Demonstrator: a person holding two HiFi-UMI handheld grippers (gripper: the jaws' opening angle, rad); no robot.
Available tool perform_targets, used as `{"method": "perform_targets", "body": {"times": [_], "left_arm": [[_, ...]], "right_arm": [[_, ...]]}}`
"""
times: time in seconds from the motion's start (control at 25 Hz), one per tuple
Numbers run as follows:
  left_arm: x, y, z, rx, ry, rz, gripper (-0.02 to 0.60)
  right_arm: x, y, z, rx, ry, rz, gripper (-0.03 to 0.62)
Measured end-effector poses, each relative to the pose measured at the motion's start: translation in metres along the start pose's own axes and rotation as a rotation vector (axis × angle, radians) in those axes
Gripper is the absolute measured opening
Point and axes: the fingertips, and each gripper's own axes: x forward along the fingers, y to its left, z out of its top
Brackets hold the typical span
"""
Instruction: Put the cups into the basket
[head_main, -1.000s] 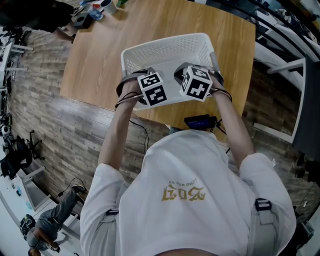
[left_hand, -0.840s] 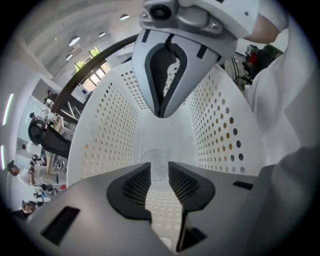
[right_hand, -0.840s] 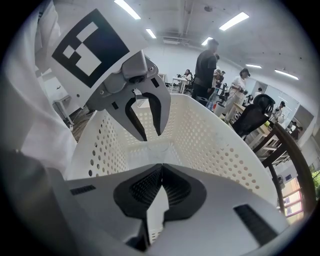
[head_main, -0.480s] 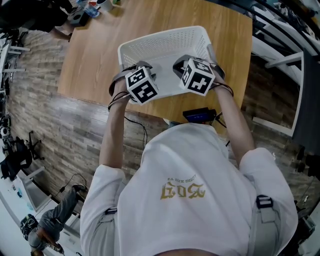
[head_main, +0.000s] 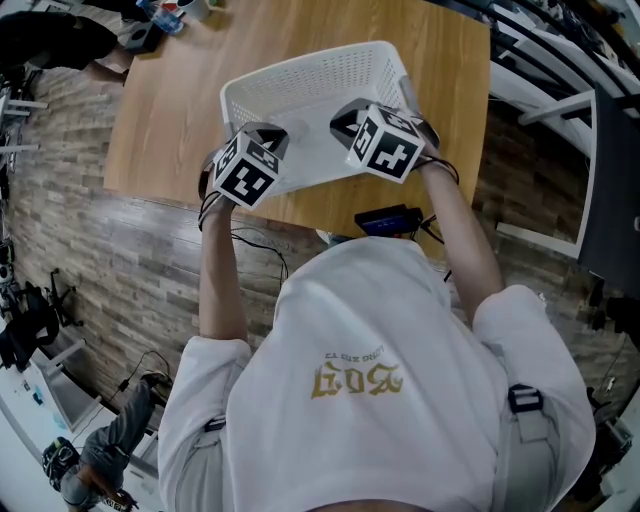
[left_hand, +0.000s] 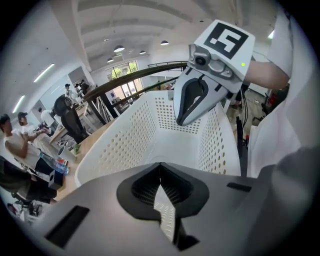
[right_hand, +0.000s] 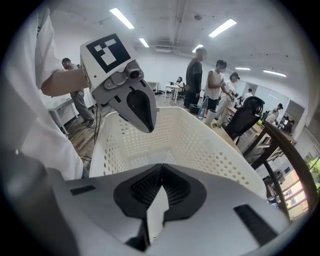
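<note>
Head view showed the white basket (head_main: 300, 80) at twelve o'clock from the person, on the near edge of the table (head_main: 170, 120). Both the left gripper (left_hand: 160, 172), whose jaws had just been closing, and the right gripper (right_hand: 161, 172) pinched its near wall, probably to reposition it. No cups lay inside.

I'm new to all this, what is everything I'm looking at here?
basket: one, white, perforated, over the table
table: one, light wood, beneath the basket
small clutter: several pieces, mixed colours, table's far corner, too small to name
black box: one, by table's near edge
bystanders: several, in the room behind
left claw: one, grey, jaws just closed on basket's near rim
right claw: one, grey, shut on same rim
</note>
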Motion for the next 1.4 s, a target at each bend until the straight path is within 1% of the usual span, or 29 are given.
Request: {"method": "perform_targets", "body": {"times": [0.12, 0.24, 0.32, 0.4, 0.52, 0.6, 0.72, 0.8, 0.88, 1.0, 1.16, 1.24, 1.4], "left_arm": [[-0.007, 0.006, 0.003, -0.045, -0.041, 0.043, 0.008], [-0.017, 0.009, 0.009, -0.073, -0.087, 0.087, 0.008], [-0.024, 0.010, 0.013, -0.083, -0.117, 0.118, 0.008], [-0.031, 0.012, 0.019, -0.099, -0.157, 0.143, 0.008], [-0.042, 0.015, 0.026, -0.150, -0.250, 0.177, 0.007], [-0.055, 0.017, 0.031, -0.205, -0.341, 0.197, 0.007], [-0.075, 0.021, 0.043, -0.292, -0.481, 0.198, 0.006], [-0.084, 0.022, 0.048, -0.329, -0.544, 0.194, 0.006], [-0.092, 0.021, 0.051, -0.346, -0.598, 0.203, 0.006], [-0.105, 0.021, 0.057, -0.355, -0.675, 0.240, 0.006], [-0.126, 0.029, 0.060, -0.380, -0.765, 0.333, 0.007], [-0.138, 0.033, 0.061, -0.394, -0.806, 0.370, 0.006], [-0.154, 0.035, 0.061, -0.427, -0.856, 0.379, 0.006]], "right_arm": [[-0.003, 0.000, 0.000, 0.008, -0.007, -0.015, 0.011], [-0.006, 0.002, -0.003, 0.029, -0.012, -0.026, 0.011], [-0.010, 0.002, -0.004, 0.065, -0.021, -0.039, 0.011], [-0.014, -0.004, -0.002, 0.117, -0.045, -0.070, 0.011], [-0.024, -0.011, 0.004, 0.199, -0.114, -0.113, 0.011], [-0.035, -0.009, 0.012, 0.229, -0.176, -0.138, 0.011], [-0.057, -0.015, 0.021, 0.267, -0.273, -0.177, 0.011], [-0.067, -0.020, 0.024, 0.292, -0.316, -0.202, 0.011], [-0.074, -0.022, 0.025, 0.308, -0.338, -0.225, 0.011], [-0.085, -0.026, 0.027, 0.322, -0.390, -0.272, 0.011], [-0.106, -0.033, 0.033, 0.365, -0.503, -0.341, 0.011], [-0.116, -0.036, 0.037, 0.367, -0.538, -0.371, 0.011], [-0.132, -0.037, 0.040, 0.398, -0.591, -0.387, 0.011]]}}
